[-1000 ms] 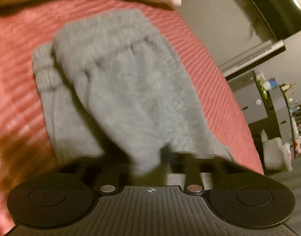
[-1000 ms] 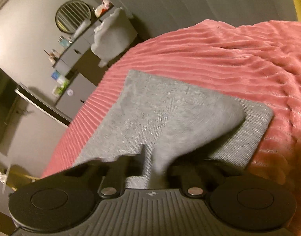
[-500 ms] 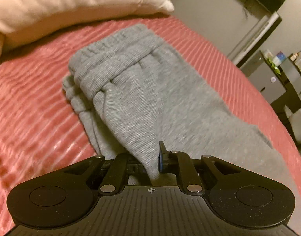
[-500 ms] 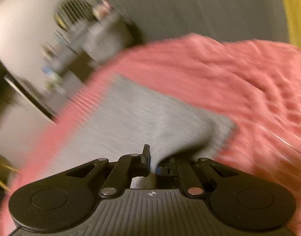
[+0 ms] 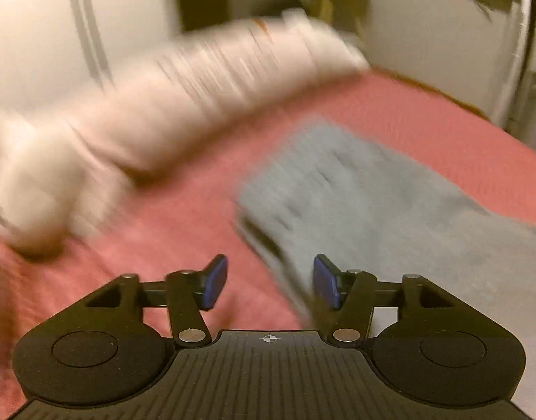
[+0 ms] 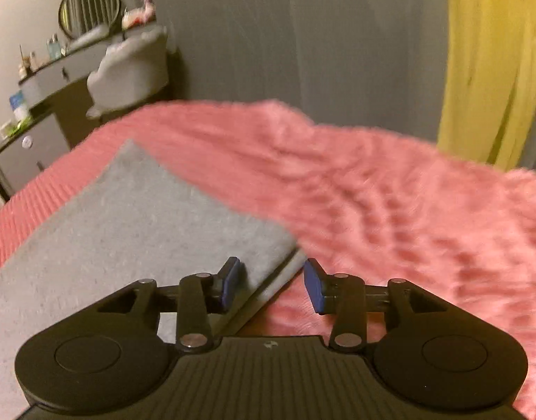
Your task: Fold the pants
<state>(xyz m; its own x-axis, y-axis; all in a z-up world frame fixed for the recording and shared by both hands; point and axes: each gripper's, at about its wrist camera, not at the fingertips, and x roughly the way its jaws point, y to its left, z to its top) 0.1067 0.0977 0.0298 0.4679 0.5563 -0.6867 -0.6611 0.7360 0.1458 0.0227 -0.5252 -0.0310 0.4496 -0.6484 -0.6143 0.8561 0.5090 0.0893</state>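
The grey pants (image 5: 366, 203) lie folded over on the pink bedspread (image 5: 163, 245); motion blurs the left wrist view. My left gripper (image 5: 269, 281) hovers above the near left edge of the pants, its jaws opening, blue pads apart and nothing pressed between them. In the right wrist view the grey pants (image 6: 135, 224) lie flat with a folded corner just ahead of my right gripper (image 6: 272, 281). Its jaws are opening too; the corner edge of the cloth lies below the gap, untouched by the pads.
A long cream pillow (image 5: 184, 105) lies across the head of the bed. In the right wrist view a dresser (image 6: 40, 105) with bottles, a round mirror and a grey chair stand past the bed, and a yellow curtain (image 6: 485, 63) hangs at the right.
Both grippers were shut on the grey cloth; now both have let it go and opened. The left gripper rose and swung toward the pillow; the pants lie flat on the bed.
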